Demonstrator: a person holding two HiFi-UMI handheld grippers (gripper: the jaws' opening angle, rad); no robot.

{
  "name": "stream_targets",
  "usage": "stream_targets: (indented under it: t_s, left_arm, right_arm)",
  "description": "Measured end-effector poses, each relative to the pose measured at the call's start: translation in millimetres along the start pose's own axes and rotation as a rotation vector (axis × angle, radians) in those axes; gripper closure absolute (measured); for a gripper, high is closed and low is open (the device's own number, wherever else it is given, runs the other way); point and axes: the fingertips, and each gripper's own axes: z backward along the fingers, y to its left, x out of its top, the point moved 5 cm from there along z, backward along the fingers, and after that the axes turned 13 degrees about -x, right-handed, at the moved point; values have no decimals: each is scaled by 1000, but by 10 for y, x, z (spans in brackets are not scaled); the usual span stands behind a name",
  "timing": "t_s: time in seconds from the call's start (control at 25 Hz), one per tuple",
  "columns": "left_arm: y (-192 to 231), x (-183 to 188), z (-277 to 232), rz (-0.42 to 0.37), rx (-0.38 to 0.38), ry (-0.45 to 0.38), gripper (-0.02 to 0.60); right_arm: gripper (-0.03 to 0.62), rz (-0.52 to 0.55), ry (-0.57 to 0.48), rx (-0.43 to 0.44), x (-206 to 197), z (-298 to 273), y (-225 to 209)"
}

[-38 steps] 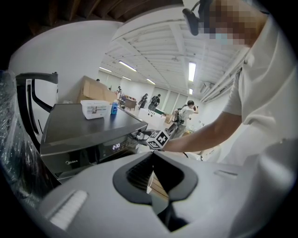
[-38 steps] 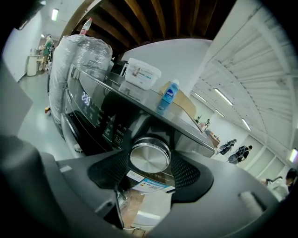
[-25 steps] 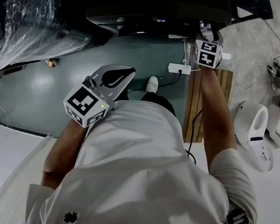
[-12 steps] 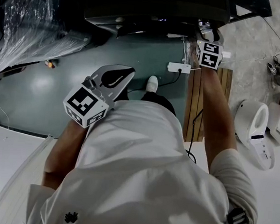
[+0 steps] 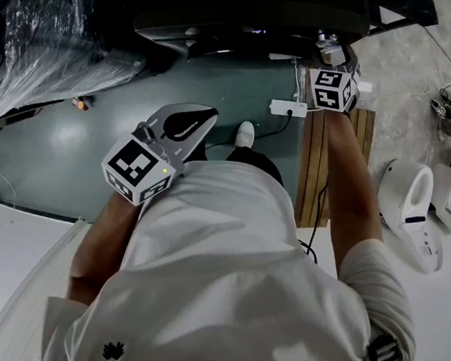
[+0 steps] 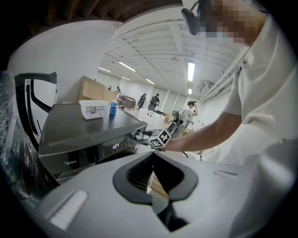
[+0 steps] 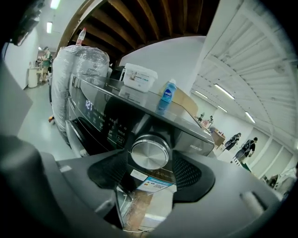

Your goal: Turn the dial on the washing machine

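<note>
Silver dial (image 7: pixel 150 155) at frame centre sits clamped between jaws of the right gripper (image 7: pixel 149 162). Left gripper (image 6: pixel 152 163), lower centre, is clenched empty.

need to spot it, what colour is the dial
The dial is silver; right gripper view.

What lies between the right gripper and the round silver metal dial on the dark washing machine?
Nothing. In the right gripper view, the right gripper is closed on the round silver metal dial; its jaws touch the dial's sides.
</note>
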Motion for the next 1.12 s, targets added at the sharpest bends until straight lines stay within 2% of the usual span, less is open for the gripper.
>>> stream_targets:
  t_s: [0.16, 0.48, 1.12]
  left_arm:
    - [-1, -9, 25, 5, 4, 0, 525]
    - [6, -10, 17, 6, 8, -2, 526]
    - [-8, -2, -27, 8, -1, 1, 525]
  right_arm:
    - [322, 28, 13, -21, 36, -16, 1]
    - [324, 5, 19, -30, 58, -61, 12]
    - [324, -17, 28, 0, 6, -19, 7]
